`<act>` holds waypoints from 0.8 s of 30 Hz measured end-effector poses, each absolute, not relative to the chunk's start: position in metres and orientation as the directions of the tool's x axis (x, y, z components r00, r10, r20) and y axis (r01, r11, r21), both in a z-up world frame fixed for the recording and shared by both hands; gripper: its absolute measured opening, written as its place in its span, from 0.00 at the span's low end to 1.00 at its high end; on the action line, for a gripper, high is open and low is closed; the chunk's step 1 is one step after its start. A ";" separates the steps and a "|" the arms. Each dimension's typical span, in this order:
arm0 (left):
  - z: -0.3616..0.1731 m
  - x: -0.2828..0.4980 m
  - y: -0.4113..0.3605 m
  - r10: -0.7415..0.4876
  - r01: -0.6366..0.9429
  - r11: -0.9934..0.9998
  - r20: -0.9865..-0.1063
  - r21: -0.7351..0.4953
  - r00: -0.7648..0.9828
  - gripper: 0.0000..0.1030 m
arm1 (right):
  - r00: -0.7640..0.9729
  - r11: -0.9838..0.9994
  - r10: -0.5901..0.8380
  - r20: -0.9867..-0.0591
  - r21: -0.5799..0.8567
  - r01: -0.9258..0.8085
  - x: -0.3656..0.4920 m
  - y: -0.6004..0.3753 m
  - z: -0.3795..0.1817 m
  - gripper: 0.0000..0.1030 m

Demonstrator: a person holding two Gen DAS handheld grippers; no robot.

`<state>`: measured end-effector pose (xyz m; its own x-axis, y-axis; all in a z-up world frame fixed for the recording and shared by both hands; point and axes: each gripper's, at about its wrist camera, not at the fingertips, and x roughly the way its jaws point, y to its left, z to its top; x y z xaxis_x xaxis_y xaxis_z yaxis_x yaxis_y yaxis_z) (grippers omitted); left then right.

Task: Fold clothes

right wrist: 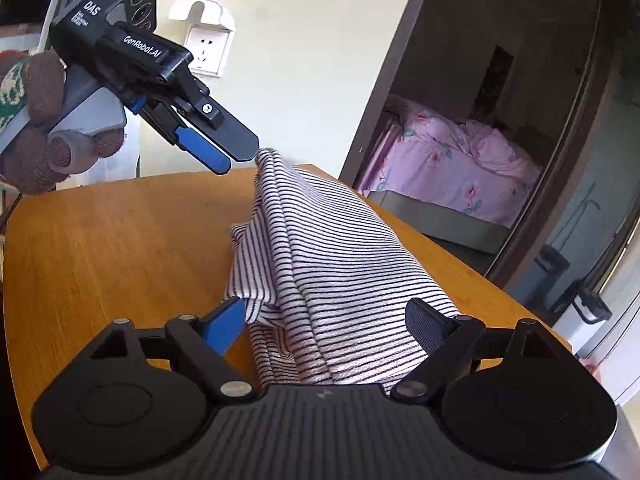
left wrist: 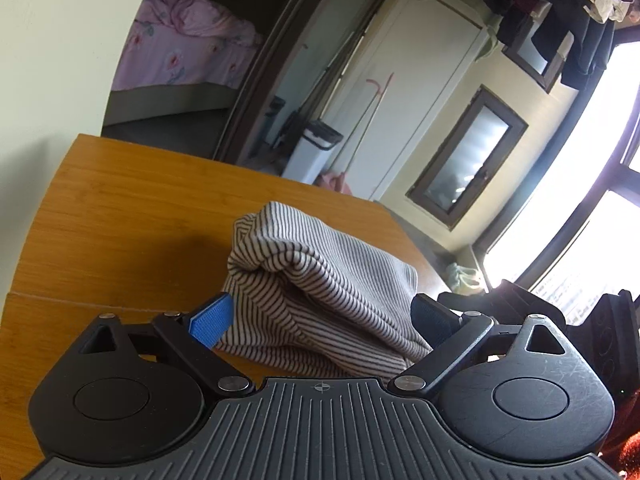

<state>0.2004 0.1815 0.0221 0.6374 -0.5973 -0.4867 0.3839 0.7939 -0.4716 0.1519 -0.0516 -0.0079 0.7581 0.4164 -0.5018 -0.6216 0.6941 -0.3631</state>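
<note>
A white garment with thin black stripes (left wrist: 320, 280) lies bunched on the wooden table (left wrist: 120, 216). My left gripper (left wrist: 322, 320) is open, its blue pads wide apart on either side of the cloth's near end. In the right wrist view the same garment (right wrist: 320, 248) stretches from my right gripper (right wrist: 334, 324), which is open with the cloth between its fingers, to the left gripper (right wrist: 240, 160) at the cloth's raised far tip. I cannot tell whether that tip is pinched or only touched.
The table's (right wrist: 100, 248) far edge meets a cream wall with a socket (right wrist: 206, 52). A doorway beyond shows a bed with pink bedding (right wrist: 452, 152). A white bin (left wrist: 312, 152) and hanging dark clothes (left wrist: 568, 20) stand by the bright window.
</note>
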 end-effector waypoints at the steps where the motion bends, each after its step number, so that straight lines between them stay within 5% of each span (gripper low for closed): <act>1: 0.020 0.197 0.179 -0.601 0.387 0.793 -0.496 -0.470 0.627 0.96 | 0.764 0.674 0.399 -0.507 -0.403 -0.619 0.150 -0.046 -0.012 0.66; 3: 0.015 0.189 0.175 -0.604 0.395 0.793 -0.509 -0.465 0.614 0.96 | 0.761 0.684 0.395 -0.515 -0.388 -0.617 0.153 -0.044 -0.007 0.36; 5: 0.013 0.183 0.175 -0.606 0.396 0.791 -0.504 -0.466 0.616 0.96 | 0.761 0.696 0.400 -0.511 -0.370 -0.615 0.156 -0.041 0.000 0.36; 7: 0.012 0.182 0.180 -0.602 0.381 0.791 -0.495 -0.480 0.627 0.96 | 0.776 0.676 0.408 -0.482 -0.412 -0.611 0.150 -0.032 0.002 0.58; 11: 0.009 0.185 0.191 -0.583 0.326 0.793 -0.488 -0.514 0.649 0.96 | 0.792 0.634 0.401 -0.460 -0.485 -0.602 0.150 -0.012 -0.014 0.75; 24: 0.003 0.186 0.219 -0.562 0.232 0.769 -0.458 -0.596 0.689 0.97 | 0.798 0.486 0.415 -0.436 -0.635 -0.600 0.152 0.020 -0.020 0.81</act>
<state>0.1861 0.2187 0.0026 0.6888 -0.5622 -0.4577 0.2320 0.7691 -0.5955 0.1517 0.0201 -0.0197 0.7984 0.4148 -0.4364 -0.5999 0.4862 -0.6354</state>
